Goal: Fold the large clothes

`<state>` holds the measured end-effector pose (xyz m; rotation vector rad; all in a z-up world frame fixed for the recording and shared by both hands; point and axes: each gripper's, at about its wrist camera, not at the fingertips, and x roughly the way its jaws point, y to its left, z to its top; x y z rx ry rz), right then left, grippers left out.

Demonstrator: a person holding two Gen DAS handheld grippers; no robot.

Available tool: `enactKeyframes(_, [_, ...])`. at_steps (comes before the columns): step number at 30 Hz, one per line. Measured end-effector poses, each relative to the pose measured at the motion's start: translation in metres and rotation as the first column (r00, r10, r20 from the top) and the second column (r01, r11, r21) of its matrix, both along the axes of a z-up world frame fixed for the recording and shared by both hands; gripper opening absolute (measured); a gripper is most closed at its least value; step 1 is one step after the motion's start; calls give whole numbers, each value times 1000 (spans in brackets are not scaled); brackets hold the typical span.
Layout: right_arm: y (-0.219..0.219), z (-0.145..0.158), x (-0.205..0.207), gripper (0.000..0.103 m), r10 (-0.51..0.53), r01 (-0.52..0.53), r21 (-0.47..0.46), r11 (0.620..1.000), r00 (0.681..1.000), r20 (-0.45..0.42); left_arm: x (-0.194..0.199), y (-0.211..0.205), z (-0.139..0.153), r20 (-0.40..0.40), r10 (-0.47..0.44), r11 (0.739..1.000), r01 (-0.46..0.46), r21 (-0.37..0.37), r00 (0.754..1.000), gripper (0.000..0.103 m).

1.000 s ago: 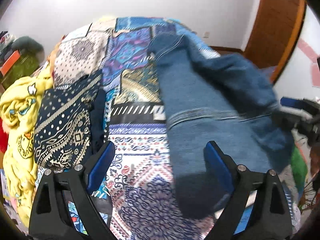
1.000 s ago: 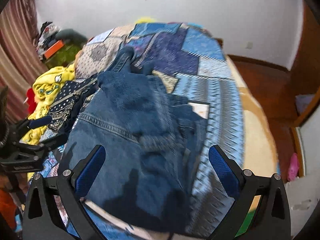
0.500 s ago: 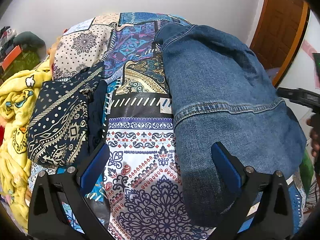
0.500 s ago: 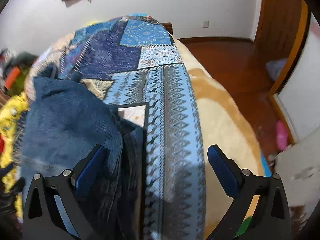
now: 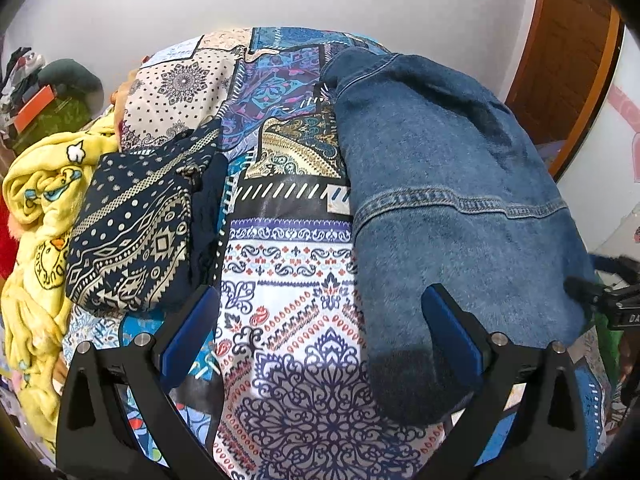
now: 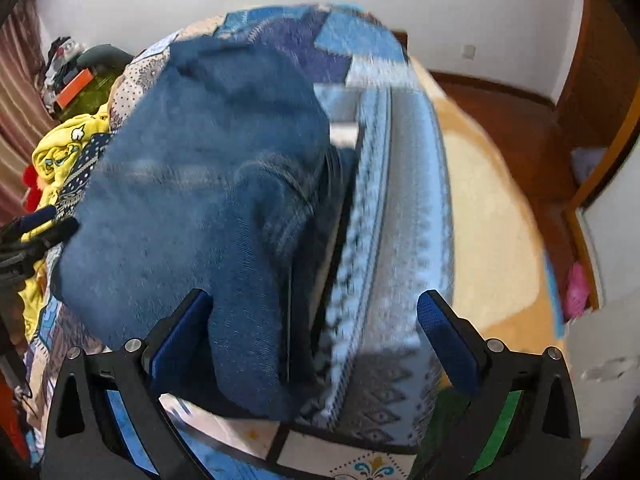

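Observation:
A large blue denim garment (image 5: 448, 200) lies folded lengthwise on the right half of the patterned bedspread (image 5: 288, 264); it also shows in the right wrist view (image 6: 208, 208). My left gripper (image 5: 320, 332) is open and empty above the bed's near end, its right finger over the denim's near edge. My right gripper (image 6: 316, 332) is open and empty, hovering over the denim's near right corner; the view is blurred. It also shows at the right edge of the left wrist view (image 5: 612, 300).
A folded navy patterned cloth (image 5: 132, 224) lies at the bed's left. A crumpled yellow cartoon blanket (image 5: 36, 216) is heaped beside it. Wooden floor and a cream rug (image 6: 488, 216) lie right of the bed. A wooden door (image 5: 568, 40) stands at the far right.
The denim has settled flat after being thrown over. My right gripper swung right, then back left over the denim's corner. My left gripper stayed nearly still.

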<state>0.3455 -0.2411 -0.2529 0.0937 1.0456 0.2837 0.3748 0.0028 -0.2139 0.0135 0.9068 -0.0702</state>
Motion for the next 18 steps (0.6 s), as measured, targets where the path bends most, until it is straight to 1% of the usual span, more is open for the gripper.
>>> enactKeyframes(3, [-13,-3,0,103,-12,16,67,998,998,-58,-5,3,0,-7,-4,1000,4,15,1000,103])
enactKeyframes(5, [-15,3,0,103,-10,16,74,997,997,-70,-7,5,2,-8,-10,1000,10,14,1000,102])
enactKeyframes(7, [-13,11,-1,103,1,2,56,998,998,-56,-6,5,6,-12,-13,1000,14,24,1000,102])
enactKeyframes(9, [-11,18,1,103,14,-12,58,998,999,-31,-5,4,13,9,-21,999,21,38,1000,102])
enactKeyframes(13, [-8,36,9,103,7,-11,118,993,999,37,4,-3,36,77,-49,998,45,51,996,102])
enactKeyframes(15, [-7,40,20,103,1,-9,154,988,999,55,11,-6,44,96,-64,997,60,37,993,102])
enactKeyframes(18, [-7,34,35,103,-10,1,222,975,999,40,29,-11,48,85,-96,995,99,-32,992,102])
